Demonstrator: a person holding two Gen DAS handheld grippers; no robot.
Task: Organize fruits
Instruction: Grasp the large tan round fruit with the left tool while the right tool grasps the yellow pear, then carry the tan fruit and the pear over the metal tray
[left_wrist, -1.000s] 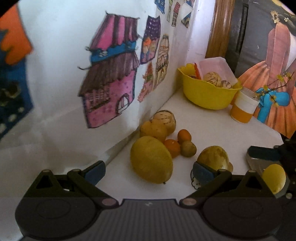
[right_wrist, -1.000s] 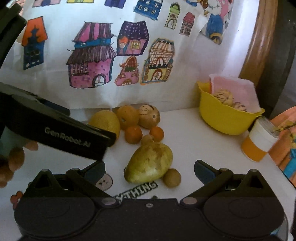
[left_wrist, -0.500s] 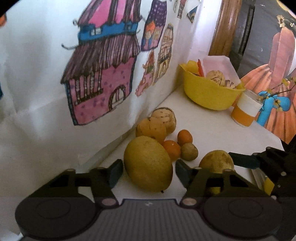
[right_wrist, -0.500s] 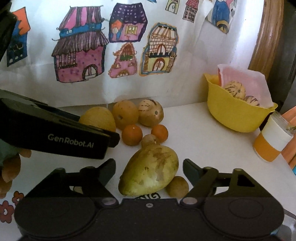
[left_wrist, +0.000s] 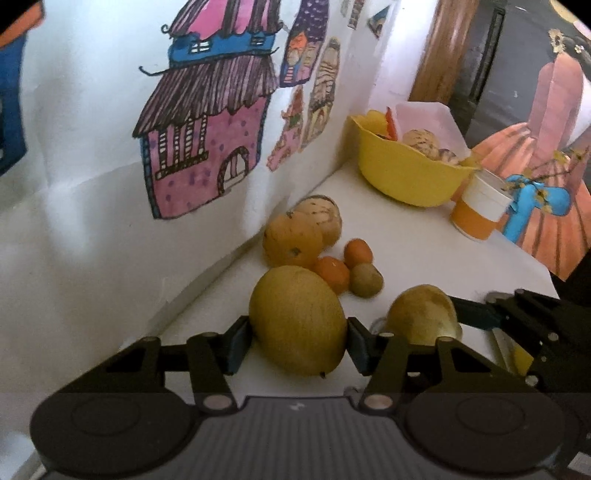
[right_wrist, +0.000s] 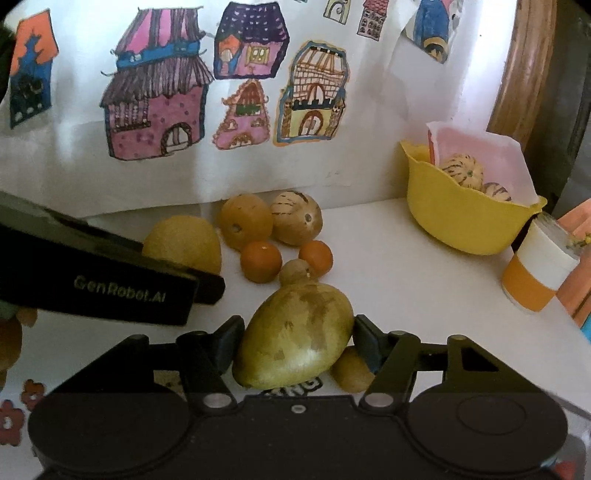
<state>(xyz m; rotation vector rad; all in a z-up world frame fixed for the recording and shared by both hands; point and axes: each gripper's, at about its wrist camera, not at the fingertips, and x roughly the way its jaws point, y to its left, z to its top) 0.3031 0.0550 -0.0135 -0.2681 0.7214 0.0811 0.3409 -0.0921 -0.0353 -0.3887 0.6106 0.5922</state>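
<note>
**Tongs on two large fruits at once**

Fruit lies in a loose cluster on the white tabletop (right_wrist: 406, 266), close to the wall hung with painted house drawings (right_wrist: 155, 107). The left tongs (left_wrist: 297, 338) are clenched around the big round yellow-green melon-like fruit (left_wrist: 297, 321), one blue pad (left_wrist: 236, 343) pressed to each flank at its widest part. The right tongs (right_wrist: 295, 341) grip the mottled yellow-green pear-shaped fruit (right_wrist: 295, 336) across its belly; both fruits look to be resting on the tabletop, though contact underneath is hidden.

Both look dense and heavy for a two-point hold, with firm, smooth rinds that could roll or slip between the pads. The widest girth is the sensible place to hold, squeezing enough to carry but not bruise; the tapered fruit may tend to pivot toward its heavier end.

A small brown kiwi-like fruit (right_wrist: 351, 369) sits touching the pear-shaped fruit by the right pad and could be nudged. The yellow plastic bowl (right_wrist: 461, 225), already holding striped fruits, stands well apart to the right, the likely destination.
</note>
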